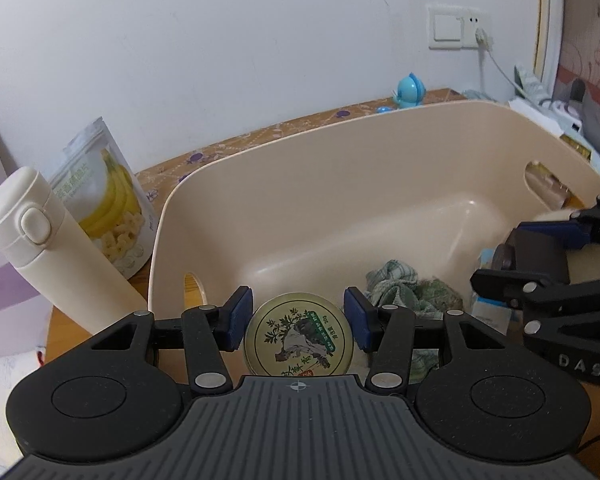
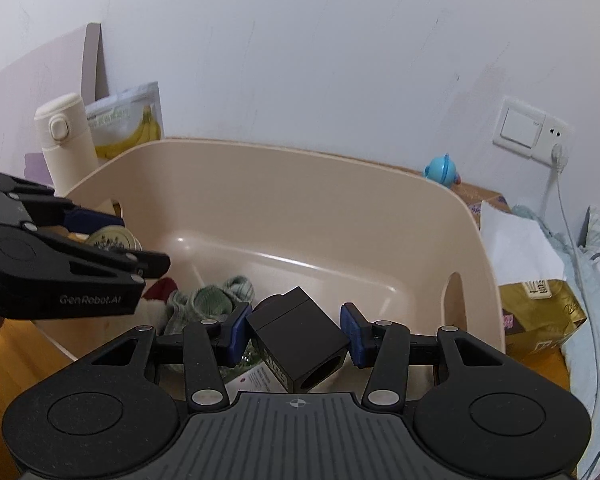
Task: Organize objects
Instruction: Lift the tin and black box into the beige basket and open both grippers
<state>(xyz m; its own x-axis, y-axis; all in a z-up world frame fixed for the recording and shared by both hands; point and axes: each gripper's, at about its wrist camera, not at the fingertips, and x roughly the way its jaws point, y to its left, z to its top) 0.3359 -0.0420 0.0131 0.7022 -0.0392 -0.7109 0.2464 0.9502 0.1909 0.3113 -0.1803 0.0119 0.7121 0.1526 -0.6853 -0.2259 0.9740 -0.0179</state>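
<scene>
While both claws hang over the near rim of the beige tub (image 1: 284,184), the left claw (image 1: 298,320) grips a round tin (image 1: 299,336) between its blue pads, and the right claw (image 2: 296,326) clamps a tilted black block (image 2: 300,332). Crumpled green cloth (image 2: 212,300) lies on the tub's floor near that rim. Past the tub's left end, a cream flask (image 1: 48,248) stands on the table beside a banana-chip pouch (image 1: 108,196). A blue toy (image 1: 410,92) sits at the table's far edge.
</scene>
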